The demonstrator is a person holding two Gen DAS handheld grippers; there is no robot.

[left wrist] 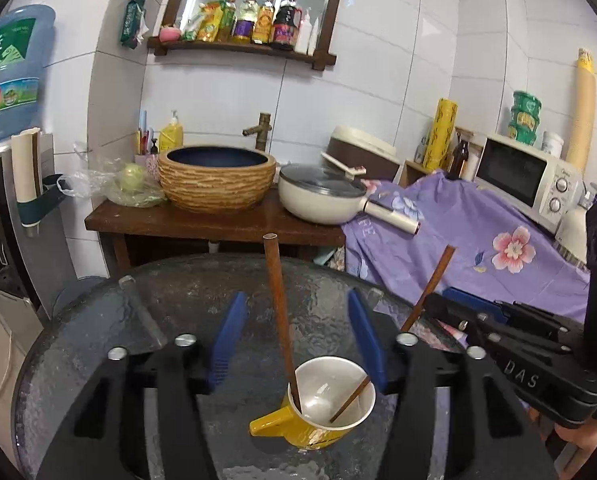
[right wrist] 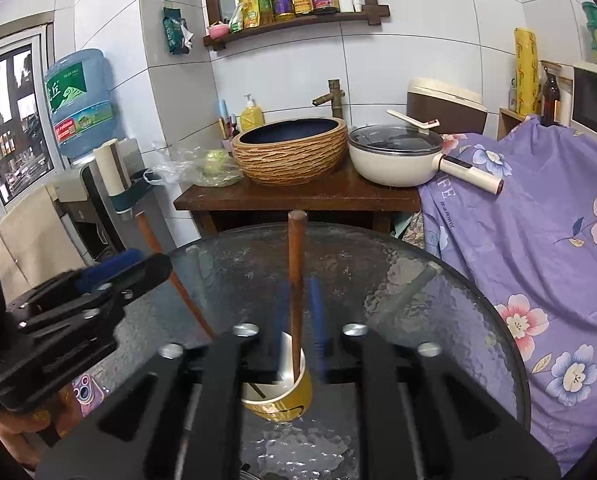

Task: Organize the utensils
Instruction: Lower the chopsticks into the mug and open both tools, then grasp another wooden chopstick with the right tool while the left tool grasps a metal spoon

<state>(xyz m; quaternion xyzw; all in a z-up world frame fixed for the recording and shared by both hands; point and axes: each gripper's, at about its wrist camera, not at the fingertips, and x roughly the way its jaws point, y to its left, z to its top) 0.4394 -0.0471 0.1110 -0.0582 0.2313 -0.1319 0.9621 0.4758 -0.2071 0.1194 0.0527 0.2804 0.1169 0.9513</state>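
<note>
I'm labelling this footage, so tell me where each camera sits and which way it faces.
Left wrist: on the left claw, looking forward and down at the yellow cup with two chopsticks; the right claw enters from the right.
Right wrist: on the right claw, its fingers flanking one chopstick; the left claw enters from the left.
Shared: cup, glass table, basin, pan.
</note>
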